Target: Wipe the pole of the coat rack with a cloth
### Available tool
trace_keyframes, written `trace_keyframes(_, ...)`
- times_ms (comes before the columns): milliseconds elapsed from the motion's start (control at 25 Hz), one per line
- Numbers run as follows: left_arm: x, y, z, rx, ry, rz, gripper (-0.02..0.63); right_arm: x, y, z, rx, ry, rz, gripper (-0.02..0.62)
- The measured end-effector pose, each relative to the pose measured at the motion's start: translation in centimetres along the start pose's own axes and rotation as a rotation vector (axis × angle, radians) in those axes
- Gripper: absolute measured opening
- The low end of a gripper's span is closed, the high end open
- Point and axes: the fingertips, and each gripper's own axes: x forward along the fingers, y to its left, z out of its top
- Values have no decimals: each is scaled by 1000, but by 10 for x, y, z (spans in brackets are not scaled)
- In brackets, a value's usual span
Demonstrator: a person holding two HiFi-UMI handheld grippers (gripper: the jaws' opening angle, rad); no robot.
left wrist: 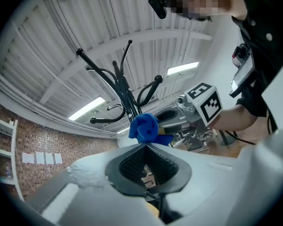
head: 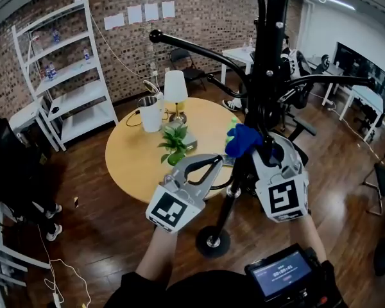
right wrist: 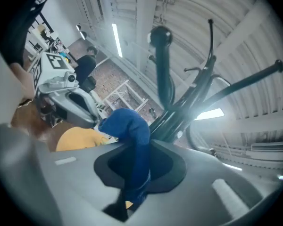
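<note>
The pole's (head: 264,76) top was cut off in the head view. The right gripper (right wrist: 137,154) was seen clamped on the blue cloth (right wrist: 127,126), pressed against the pole. The left gripper (left wrist: 144,147) was seen closed on nothing.

**Pale grey grippers, black top**

The left gripper (head: 217,165) and right gripper (head: 264,147) have pale grey shells and dark ribbed pads (left wrist: 132,166). The left cube (head: 173,208) and right cube (head: 282,197) are white with black square markers. The person wears a black short-sleeved top (left wrist: 257,98).
</note>
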Motion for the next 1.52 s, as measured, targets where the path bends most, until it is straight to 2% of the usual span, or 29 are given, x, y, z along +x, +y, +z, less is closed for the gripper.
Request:
trace_keyframes(80, 3, 1, 10, 34, -18, -6, 3, -1, -19, 16, -22, -31, -45, 51)
trace_keyframes(240, 3, 8, 23, 63, -55, 11, 3, 1, -31, 35, -103, -28, -88, 51)
trace_keyframes(400, 4, 9, 22, 66, -53, 8, 3, -1, -29, 33, -66, -59, -118, 51)
trace_keyframes(520, 5, 8, 18, 59, -47, 2, 3, -2, -16, 23, -47, -39, -96, 51)
trace_keyframes(640, 5, 2, 6, 42, -16, -13, 3, -3, 11, 1, -50, 14, -33, 51)
trace_keyframes(880, 5, -9, -31, -3, 55, -28, 3, -4, 82, -71, -49, 173, 140, 51)
trace_keyframes(1080, -5, -27, -66, -54, 158, -36, 3, -9, 142, -126, -196, 299, 300, 51)
trace_keyframes(1280, -11, -41, -75, -93, 187, -49, 3, -19, 186, -167, -372, 426, 481, 51)
trace_keyframes(1400, -11, -47, -78, -103, 194, -57, 3, -20, 198, -181, -405, 450, 528, 51)
trace_keyframes(1520, -12, -49, -81, -108, 200, -56, 3, -18, 199, -181, -387, 447, 525, 51)
